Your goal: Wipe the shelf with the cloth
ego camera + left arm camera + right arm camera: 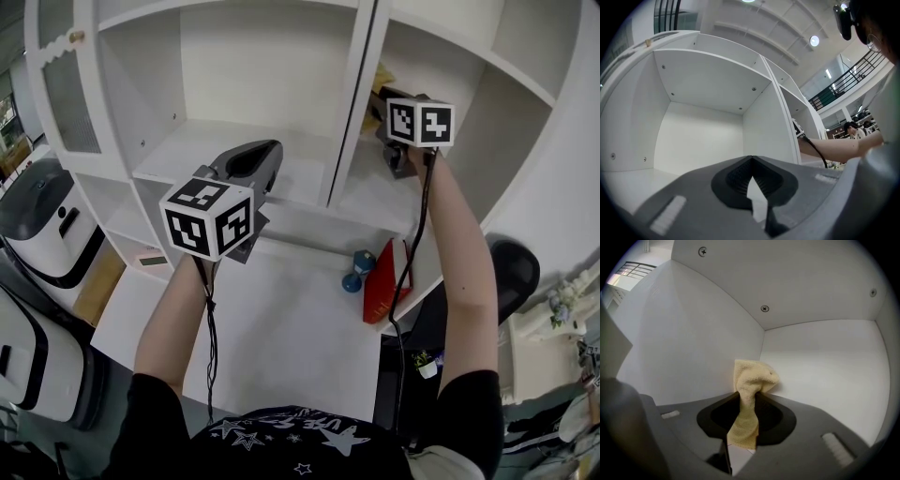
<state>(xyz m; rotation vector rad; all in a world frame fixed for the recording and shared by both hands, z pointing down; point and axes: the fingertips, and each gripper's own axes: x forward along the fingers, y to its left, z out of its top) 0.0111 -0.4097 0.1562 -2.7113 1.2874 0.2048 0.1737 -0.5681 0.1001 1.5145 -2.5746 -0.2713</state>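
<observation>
So the right gripper [749, 398] has its jaws pinched tight on the cloth [751, 380], a pale yellow terry one. It's grabbed round the middle, so a bunched end sticks out past the tips and a tail hangs down behind, which makes sense since that front wad is what would do the rubbing. It's held up inside the right-hand upper compartment of the white shelf [220, 141], with the wad right at the back corner where the side wall meets the rear panel. Can't tell for sure if it's actually touching. My guess is the wipe is at an early stage, working that corner. The left gripper [751, 161] sits in front of the left-hand upper compartment, jaws closed together with nothing in them, just out of the way on the other side of the divider [352, 94]. Both upper compartments are bare apart from the cloth. One level down on the right there's a blue dumbbell [358, 270] next to what looks like a red book [386, 281] standing by the side wall.
</observation>
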